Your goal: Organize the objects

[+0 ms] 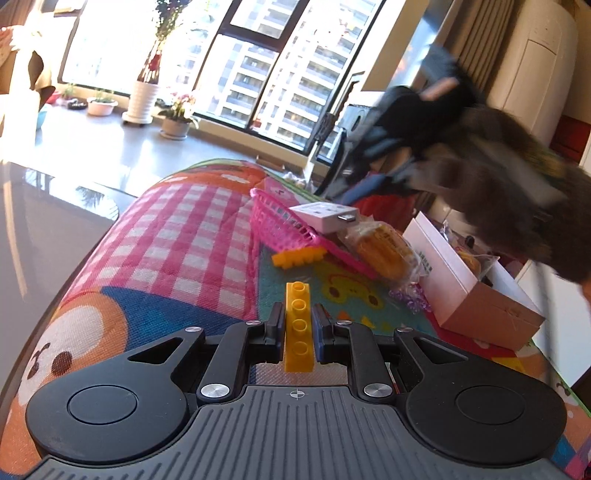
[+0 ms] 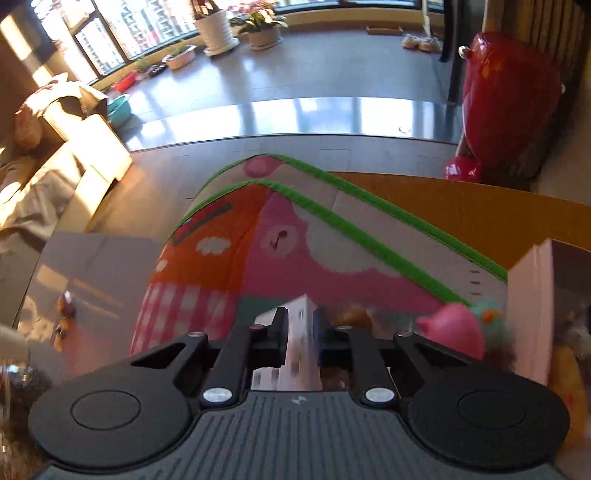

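Left wrist view: my left tool [image 1: 299,332] was closed onto a yellow four-stud brick [image 1: 298,326], pads pressing its two long sides, long axis pointing straight ahead along the fingers. The brick was held above the play mat [image 1: 177,229]. Ahead and slightly right lay the pink basket [image 1: 280,221], tipped on its side, a white adapter block [image 1: 325,216] resting against its rim, a yellow comb-like piece [image 1: 299,255] just in front of it. Right of that were a wrapped snack [image 1: 384,251], a small purple clump [image 1: 410,297], then an open cardboard box [image 1: 476,295] with odds and ends inside. I judged the box or the basket to be the drop target; both were forward-right of the brick, and the left tool was the nearer one. The right arm showed as a dark blur above the box.

Right wrist view: heavy motion blur. My right tool [image 2: 299,332] was nearly closed with a pale boxy thing [image 2: 301,347] between the pads; a grip looked likely, but the object was too smeared to name. A pink toy [image 2: 458,328] sat just right, beside a pinkish box wall [image 2: 532,306].

The mat covered a wood worktop [image 2: 443,199]. The room had a glossy tiled floor [image 2: 288,85], sunlit windows and potted plants [image 2: 218,26].
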A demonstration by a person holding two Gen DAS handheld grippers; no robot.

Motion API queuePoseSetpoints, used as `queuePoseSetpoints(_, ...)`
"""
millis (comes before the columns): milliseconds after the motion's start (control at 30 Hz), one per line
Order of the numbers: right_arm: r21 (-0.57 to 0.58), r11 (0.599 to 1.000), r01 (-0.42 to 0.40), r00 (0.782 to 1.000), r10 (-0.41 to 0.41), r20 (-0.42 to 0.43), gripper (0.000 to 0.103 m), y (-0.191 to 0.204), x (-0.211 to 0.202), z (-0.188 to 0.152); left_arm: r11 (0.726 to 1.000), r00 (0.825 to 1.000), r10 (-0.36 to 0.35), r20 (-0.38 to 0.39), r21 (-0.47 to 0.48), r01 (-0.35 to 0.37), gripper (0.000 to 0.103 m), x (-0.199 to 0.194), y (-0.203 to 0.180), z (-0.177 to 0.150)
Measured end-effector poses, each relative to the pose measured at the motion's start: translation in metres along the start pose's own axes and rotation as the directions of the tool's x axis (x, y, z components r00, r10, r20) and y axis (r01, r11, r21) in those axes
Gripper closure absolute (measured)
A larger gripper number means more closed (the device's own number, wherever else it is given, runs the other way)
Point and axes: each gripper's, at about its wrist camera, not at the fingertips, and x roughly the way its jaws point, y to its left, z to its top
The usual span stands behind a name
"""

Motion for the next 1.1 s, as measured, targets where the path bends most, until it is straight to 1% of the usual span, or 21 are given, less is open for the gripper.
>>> queuePoseSetpoints(67, -0.049, 0.999, -0.002, 1.0, 0.002, 0.005, 0.089, -0.001, -0.017, -0.015, 1.0, 1.0, 0.004, 0.0, 0.005, -0.004, 0.085, -0.001, -0.001, 0.001)
queuePoseSetpoints(133, -0.086, 0.996, -0.014, 1.0, 0.013, -0.012, 0.089, -0.003, -0.025, -0.028, 1.0, 1.0, 0.009, 0.003, 0.01, -0.009, 0.085, -0.002, -0.002, 0.0)
queuePoseSetpoints(200, -0.108, 0.994, -0.01, 1.0, 0.01, 0.002, 0.088, -0.004, -0.03, -0.036, 1.0, 1.0, 0.01, 0.009, 0.006, -0.01, 0.085, -0.003, -0.003, 0.0)
queuePoseSetpoints(233, -0.127, 0.992, 0.004, 1.0, 0.0, 0.03, 0.085, -0.003, -0.033, -0.038, 1.0, 1.0, 0.011, 0.008, 0.002, -0.011, 0.085, -0.003, -0.002, 0.001)
queuePoseSetpoints(267, -0.145, 0.989, 0.02, 0.998, -0.011, 0.059, 0.07, 0.0, -0.035, -0.038, 1.0, 1.0, 0.012, 0.005, -0.004, -0.012, 0.085, 0.0, 0.0, 0.003)
queuePoseSetpoints(300, -0.157, 0.987, 0.033, 0.996, -0.019, 0.089, 0.053, 0.002, -0.035, -0.036, 1.0, 1.0, 0.015, 0.002, -0.006, -0.015, 0.085, 0.001, 0.001, 0.003)
queuePoseSetpoints(367, -0.163, 0.986, 0.043, 0.99, -0.021, 0.136, 0.041, 0.008, -0.031, -0.031, 1.0, 1.0, 0.016, -0.001, -0.001, -0.016, 0.085, 0.002, 0.001, 0.002)
queuePoseSetpoints(467, -0.163, 0.984, 0.069, 0.99, -0.048, 0.131, 0.039, 0.02, -0.005, -0.02, 1.0, 1.0, 0.018, -0.004, 0.002, -0.018, 0.085, 0.002, 0.001, 0.001)
queuePoseSetpoints(533, -0.154, 0.985, 0.083, 0.993, -0.069, 0.094, 0.038, 0.024, 0.019, -0.016, 1.0, 1.0, 0.017, -0.007, -0.004, -0.017, 0.085, 0.003, 0.001, 0.001)
queuePoseSetpoints(567, -0.149, 0.985, 0.083, 0.995, -0.073, 0.074, 0.038, 0.025, 0.028, -0.016, 1.0, 1.0, 0.017, -0.008, -0.006, -0.017, 0.085, 0.003, 0.002, 0.001)
queuePoseSetpoints(600, -0.146, 0.986, 0.076, 0.996, -0.068, 0.057, 0.043, 0.024, 0.035, -0.018, 1.0, 1.0, 0.017, -0.008, -0.007, -0.017, 0.085, 0.003, 0.002, 0.001)
queuePoseSetpoints(633, -0.155, 0.985, 0.076, 0.996, -0.068, 0.053, 0.045, 0.025, 0.036, -0.021, 1.0, 1.0, 0.017, -0.01, -0.008, -0.017, 0.085, 0.004, 0.001, 0.001)
queuePoseSetpoints(700, -0.223, 0.972, 0.077, 0.996, -0.065, 0.064, 0.063, 0.028, 0.028, -0.032, 1.0, 1.0, 0.014, -0.014, -0.009, -0.014, 0.085, 0.004, 0.002, 0.002)
queuePoseSetpoints(767, -0.26, 0.964, 0.046, 0.998, -0.034, 0.051, 0.08, 0.025, 0.011, -0.045, 1.0, 1.0, 0.012, -0.022, -0.014, -0.012, 0.085, 0.004, 0.003, 0.003)
queuePoseSetpoints(800, -0.259, 0.966, 0.022, 0.999, -0.011, 0.041, 0.083, 0.021, 0.0, -0.052, 1.0, 1.0, 0.011, -0.022, -0.015, -0.011, 0.085, 0.003, 0.004, 0.004)
queuePoseSetpoints(833, -0.257, 0.966, 0.003, 0.999, 0.007, 0.037, 0.085, 0.016, -0.011, -0.06, 1.0, 1.0, 0.01, -0.021, -0.015, -0.011, 0.085, 0.003, 0.004, 0.004)
queuePoseSetpoints(900, -0.269, 0.963, -0.026, 0.999, 0.034, 0.026, 0.092, 0.007, -0.032, -0.08, 1.0, 1.0, 0.01, -0.022, -0.016, -0.011, 0.085, 0.003, 0.004, 0.004)
queuePoseSetpoints(1033, -0.261, 0.962, -0.076, 0.997, 0.081, 0.007, 0.092, -0.016, -0.066, -0.127, 1.0, 0.999, 0.013, -0.032, -0.004, -0.013, 0.085, 0.003, 0.002, 0.005)
queuePoseSetpoints(1100, -0.242, 0.967, -0.083, 0.996, 0.085, 0.0, 0.092, -0.031, -0.076, -0.148, 1.0, 0.999, 0.009, -0.038, 0.019, -0.009, 0.085, 0.004, -0.002, 0.006)
